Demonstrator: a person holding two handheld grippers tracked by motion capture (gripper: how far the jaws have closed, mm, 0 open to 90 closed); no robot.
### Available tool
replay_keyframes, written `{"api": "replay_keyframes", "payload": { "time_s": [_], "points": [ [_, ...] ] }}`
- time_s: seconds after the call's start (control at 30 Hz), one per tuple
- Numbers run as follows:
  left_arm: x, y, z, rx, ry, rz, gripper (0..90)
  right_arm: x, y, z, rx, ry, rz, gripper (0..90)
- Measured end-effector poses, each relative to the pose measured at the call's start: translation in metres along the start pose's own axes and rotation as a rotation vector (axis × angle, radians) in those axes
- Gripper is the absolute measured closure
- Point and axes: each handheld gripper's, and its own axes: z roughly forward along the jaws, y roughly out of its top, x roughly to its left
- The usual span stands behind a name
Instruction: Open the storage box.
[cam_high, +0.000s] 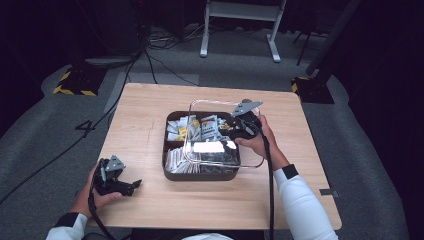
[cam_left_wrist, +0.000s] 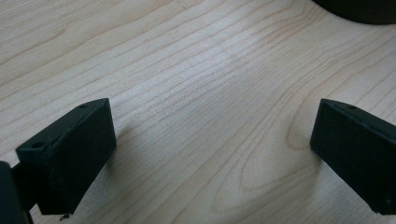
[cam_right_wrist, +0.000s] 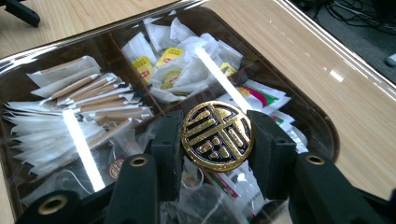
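Right gripper (cam_right_wrist: 217, 140) grasps the gold knob (cam_right_wrist: 217, 136) of the clear lid (cam_high: 200, 107) at frame centre, above the tray (cam_high: 200, 175). Left gripper (cam_left_wrist: 212, 149) rests released on the desk (cam_left_wrist: 187, 70).

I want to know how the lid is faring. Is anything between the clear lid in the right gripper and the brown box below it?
Nothing visible does. The right gripper is shut on the gold knob of the clear lid, which hangs shifted right over the brown box. Only the sachets lie below, inside the compartments.
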Motion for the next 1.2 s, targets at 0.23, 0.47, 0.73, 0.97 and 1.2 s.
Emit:
{"api": "replay_keyframes", "payload": {
  "time_s": [0.23,0.47,0.73,0.97,1.2],
  "points": [
    [0.0,0.0,0.0,-0.001,0.0,-0.001,0.4,-0.005,-0.011,-0.013,-0.005,-0.013,0.008,59.2],
    [0.0,0.0,0.0,0.0,0.002,0.001,0.5,-0.015,-0.021,-0.027,-0.005,-0.035,0.028,59.2],
    [0.0,0.0,0.0,0.0,0.002,0.001,0.4,-0.026,-0.037,-0.043,-0.02,-0.078,0.058,59.2],
    [0.0,0.0,0.0,-0.001,0.002,0.001,0.4,-0.037,-0.053,-0.058,-0.012,-0.106,0.083,59.2],
    [0.0,0.0,0.0,0.0,0.001,0.002,0.4,-0.047,-0.064,-0.07,-0.011,-0.134,0.103,59.2]
  ]
}}
